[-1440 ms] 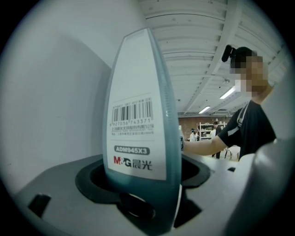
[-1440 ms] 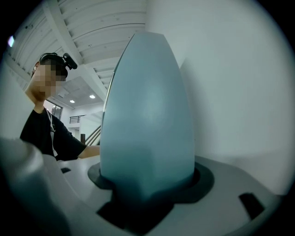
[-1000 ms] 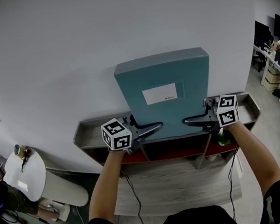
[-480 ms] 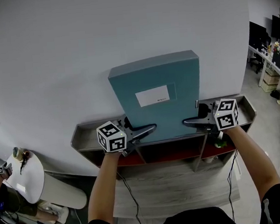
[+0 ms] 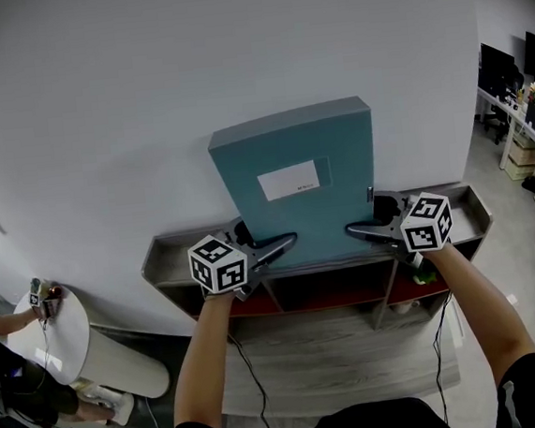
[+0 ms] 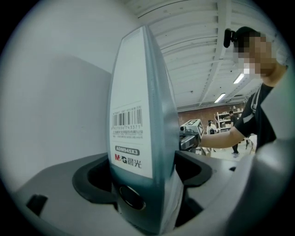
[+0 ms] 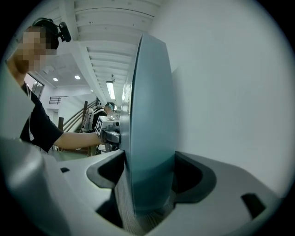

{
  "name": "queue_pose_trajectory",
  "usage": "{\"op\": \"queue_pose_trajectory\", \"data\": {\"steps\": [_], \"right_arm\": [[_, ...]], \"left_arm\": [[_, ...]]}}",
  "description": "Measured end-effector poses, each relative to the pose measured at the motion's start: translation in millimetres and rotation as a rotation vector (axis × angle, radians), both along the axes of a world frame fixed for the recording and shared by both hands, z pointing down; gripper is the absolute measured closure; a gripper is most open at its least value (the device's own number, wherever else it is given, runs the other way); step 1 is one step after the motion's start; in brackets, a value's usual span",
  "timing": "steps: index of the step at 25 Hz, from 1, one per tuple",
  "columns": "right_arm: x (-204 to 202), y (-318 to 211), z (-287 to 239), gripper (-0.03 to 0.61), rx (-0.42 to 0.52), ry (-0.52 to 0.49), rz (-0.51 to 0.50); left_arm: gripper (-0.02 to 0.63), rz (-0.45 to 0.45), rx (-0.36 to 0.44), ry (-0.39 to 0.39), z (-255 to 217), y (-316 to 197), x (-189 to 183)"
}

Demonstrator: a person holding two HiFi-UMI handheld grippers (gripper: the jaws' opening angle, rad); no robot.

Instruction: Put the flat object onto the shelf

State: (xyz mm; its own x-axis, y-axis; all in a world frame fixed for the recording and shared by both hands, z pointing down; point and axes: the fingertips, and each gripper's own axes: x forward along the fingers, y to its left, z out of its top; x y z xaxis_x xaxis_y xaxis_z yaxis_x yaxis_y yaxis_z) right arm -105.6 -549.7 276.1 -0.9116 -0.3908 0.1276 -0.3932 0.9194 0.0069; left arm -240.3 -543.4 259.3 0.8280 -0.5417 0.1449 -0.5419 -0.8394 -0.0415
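Office-like workspace: desk monitors (image 5: 500, 59), ceiling strip lights (image 6: 220, 97), storage racks (image 6: 222, 120).

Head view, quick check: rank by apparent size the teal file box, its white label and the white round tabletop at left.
1. teal file box
2. white round tabletop, farther from the camera, so probably bigger than it looks
3. white label, clearly smallest
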Motion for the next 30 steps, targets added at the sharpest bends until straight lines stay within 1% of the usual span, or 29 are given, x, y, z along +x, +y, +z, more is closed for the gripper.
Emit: {"op": "queue_pose_trajectory", "data": {"steps": [4, 7, 9, 10, 13, 14, 18, 19, 21, 24, 27, 30], "right_arm": [[1, 2, -2, 0.245, 0.013, 0.006, 0.000], [2, -1, -3, 0.245, 0.021, 0.016, -0.003], [2, -2, -2, 0.247, 0.014, 0.015, 0.002], [1, -2, -1, 0.247, 0.005, 0.011, 0.008], [2, -2, 2, 0.249, -0.015, 0.001, 0.029], [3, -1, 3, 0.247, -0.016, 0.003, 0.034], [5, -1, 1, 0.245, -0.015, 0.012, 0.054], [6, -1, 1, 0.245, -0.021, 0.011, 0.063], [7, -3, 2, 0.245, -0.035, 0.006, 0.082], [11, -5, 6, 0.246, -0.040, 0.011, 0.109], [18, -6, 8, 0.249, -0.043, 0.020, 0.142], [30, -4, 7, 0.260, -0.065, 0.009, 0.187]], "left_arm": [[0.236, -0.031, 0.004, 0.010, -2, 3, -1], [0.236, -0.013, 0.022, -0.012, -3, 6, -2], [0.238, -0.011, 0.029, -0.032, -1, 10, -13], [0.238, -0.025, 0.026, -0.031, 0, 11, -22], [0.238, -0.069, 0.005, 0.006, 4, 17, -44], [0.239, -0.076, -0.004, 0.001, 7, 20, -45], [0.247, -0.088, -0.018, -0.103, 25, 19, -35], [0.257, -0.093, -0.018, -0.116, 27, 18, -33], [0.319, -0.112, -0.020, -0.105, 29, 13, -32], [0.328, -0.125, -0.038, -0.072, 32, 7, -33], [0.335, -0.134, -0.058, -0.065, 34, 4, -34], [0.342, -0.138, -0.068, -0.056, 34, 0, -34]]}}
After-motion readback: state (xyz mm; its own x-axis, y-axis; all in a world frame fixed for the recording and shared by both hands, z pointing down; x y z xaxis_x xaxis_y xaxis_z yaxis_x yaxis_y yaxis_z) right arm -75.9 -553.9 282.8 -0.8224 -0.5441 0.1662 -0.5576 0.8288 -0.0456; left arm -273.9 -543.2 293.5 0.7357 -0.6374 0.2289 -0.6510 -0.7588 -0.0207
